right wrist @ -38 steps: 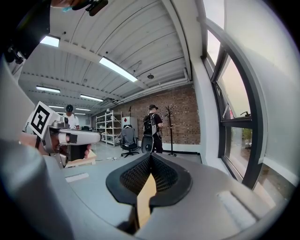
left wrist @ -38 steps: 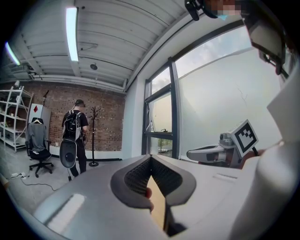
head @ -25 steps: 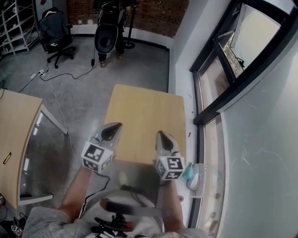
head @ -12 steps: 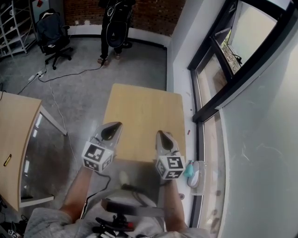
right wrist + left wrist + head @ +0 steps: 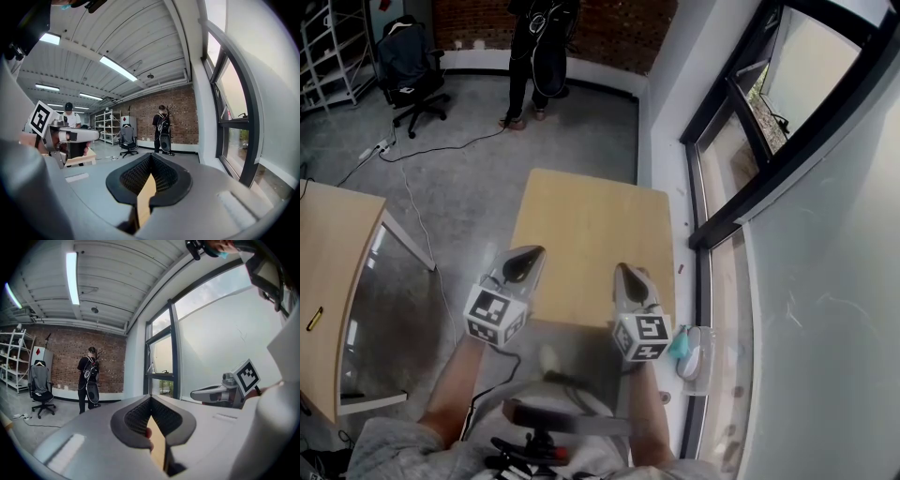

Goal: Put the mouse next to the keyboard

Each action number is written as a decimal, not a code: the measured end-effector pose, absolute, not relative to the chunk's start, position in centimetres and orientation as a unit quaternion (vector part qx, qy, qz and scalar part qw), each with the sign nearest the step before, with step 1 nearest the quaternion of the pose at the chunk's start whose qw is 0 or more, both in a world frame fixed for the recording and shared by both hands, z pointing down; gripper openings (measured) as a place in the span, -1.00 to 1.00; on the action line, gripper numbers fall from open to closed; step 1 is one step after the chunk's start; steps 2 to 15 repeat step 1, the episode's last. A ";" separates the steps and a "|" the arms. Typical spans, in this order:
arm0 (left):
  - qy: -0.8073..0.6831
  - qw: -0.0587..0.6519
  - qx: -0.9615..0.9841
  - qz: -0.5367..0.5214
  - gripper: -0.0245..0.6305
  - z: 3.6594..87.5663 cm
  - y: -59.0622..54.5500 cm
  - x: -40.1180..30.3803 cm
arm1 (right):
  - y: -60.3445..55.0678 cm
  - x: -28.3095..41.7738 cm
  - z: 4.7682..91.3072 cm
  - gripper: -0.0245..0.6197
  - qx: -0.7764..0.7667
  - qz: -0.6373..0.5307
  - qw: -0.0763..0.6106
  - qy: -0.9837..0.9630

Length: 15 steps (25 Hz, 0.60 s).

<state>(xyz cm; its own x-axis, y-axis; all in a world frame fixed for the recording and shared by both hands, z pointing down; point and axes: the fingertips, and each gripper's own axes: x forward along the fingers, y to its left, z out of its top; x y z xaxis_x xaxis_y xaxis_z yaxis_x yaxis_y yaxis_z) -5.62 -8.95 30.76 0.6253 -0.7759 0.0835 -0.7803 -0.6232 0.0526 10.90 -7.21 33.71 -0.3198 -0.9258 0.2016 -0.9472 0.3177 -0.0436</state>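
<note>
Mouse and keyboard: no view shows where either is. At the far left a second wooden table carries a small yellow thing near its edge. Open grey floor with loose cables lies between it and the middle table. That table's pale top is wide and flat from its near edge to its far edge. A black office chair and a standing person are well beyond it.

The left gripper hovers over the near left part of the table, clenched on nothing. The right gripper hovers just beside the table's right edge, jaws pressed together and empty. That edge runs close to the white wall and the black-framed window. A teal scrap lies by the window's lower frame.
</note>
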 end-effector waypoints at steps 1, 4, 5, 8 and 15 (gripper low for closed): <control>-0.432 0.042 0.901 0.026 -0.93 30.8 -9.0 -5.7 | -7.2 10.8 33.7 -0.89 0.579 0.077 0.069 -0.809; -0.432 0.042 0.901 0.026 -0.93 30.8 -9.0 -5.7 | -7.2 10.8 33.7 -0.89 0.579 0.077 0.069 -0.809; -0.432 0.042 0.901 0.026 -0.93 30.8 -9.0 -5.7 | -7.2 10.8 33.7 -0.89 0.579 0.077 0.069 -0.809; -0.432 0.042 0.901 0.026 -0.93 30.8 -9.0 -5.7 | -7.2 10.8 33.7 -0.89 0.579 0.077 0.069 -0.809; -0.432 0.042 0.901 0.026 -0.93 30.8 -9.0 -5.7 | -7.2 10.8 33.7 -0.89 0.579 0.077 0.069 -0.809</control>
